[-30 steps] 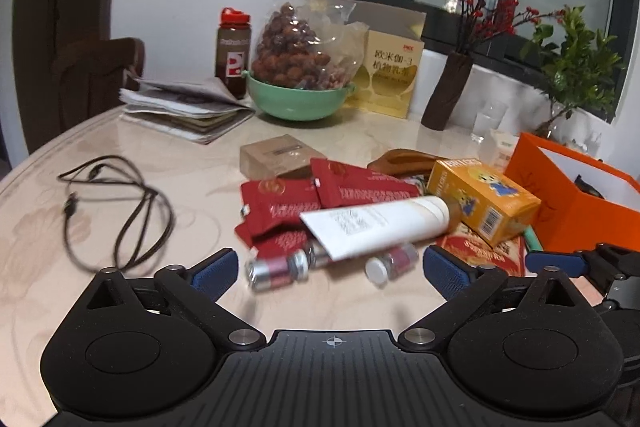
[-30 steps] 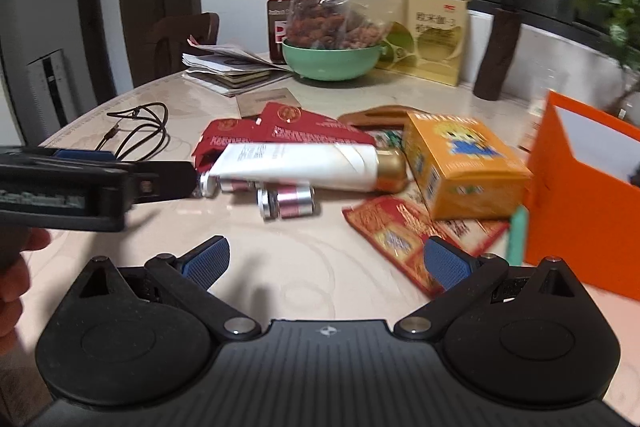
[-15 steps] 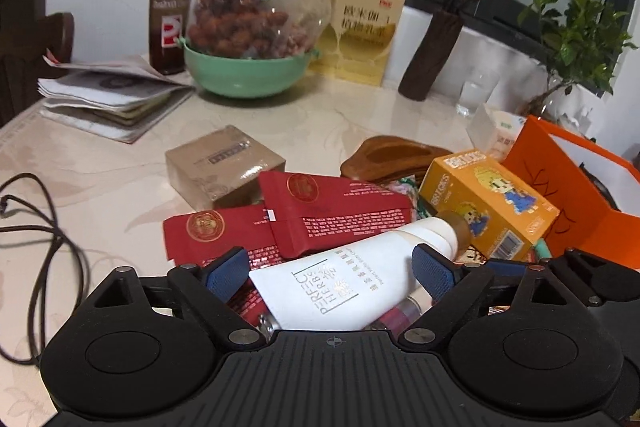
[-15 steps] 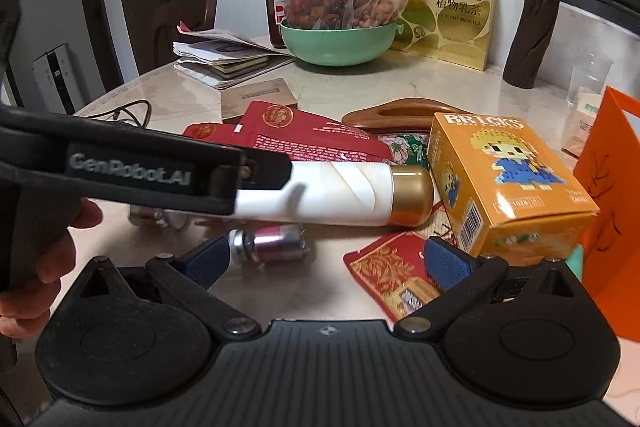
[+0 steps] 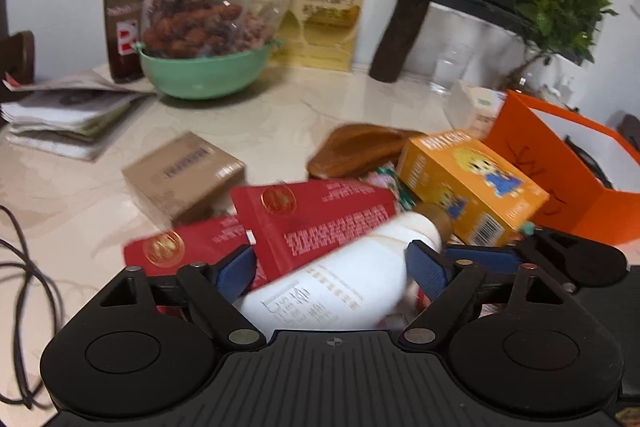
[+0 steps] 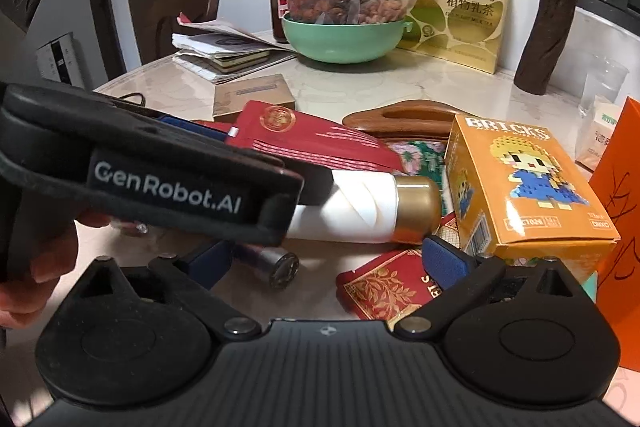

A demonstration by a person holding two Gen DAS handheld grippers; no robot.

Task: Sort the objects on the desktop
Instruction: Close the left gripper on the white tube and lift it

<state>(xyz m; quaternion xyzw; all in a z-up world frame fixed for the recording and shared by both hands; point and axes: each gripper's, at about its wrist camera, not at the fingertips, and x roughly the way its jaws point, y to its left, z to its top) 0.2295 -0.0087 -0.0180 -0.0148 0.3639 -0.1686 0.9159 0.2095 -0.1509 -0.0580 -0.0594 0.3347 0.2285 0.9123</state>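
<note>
We see the left gripper (image 5: 331, 269), fingers spread, straddling the white tube (image 5: 340, 283) lying atop red packets (image 5: 316, 215); right gripper (image 6: 326, 261) spread, empty. Likely light, soft, slippery: grip mid-body.

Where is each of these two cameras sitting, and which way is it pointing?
Left wrist: sits on the left gripper, looking forward along its blue fingers across the table; the white tube lies between them.
Right wrist: sits on the right gripper, facing the same clutter; the left gripper's black body and the person's hand show at left.
Shared: the tube, orange bricks box, green bowl.
</note>
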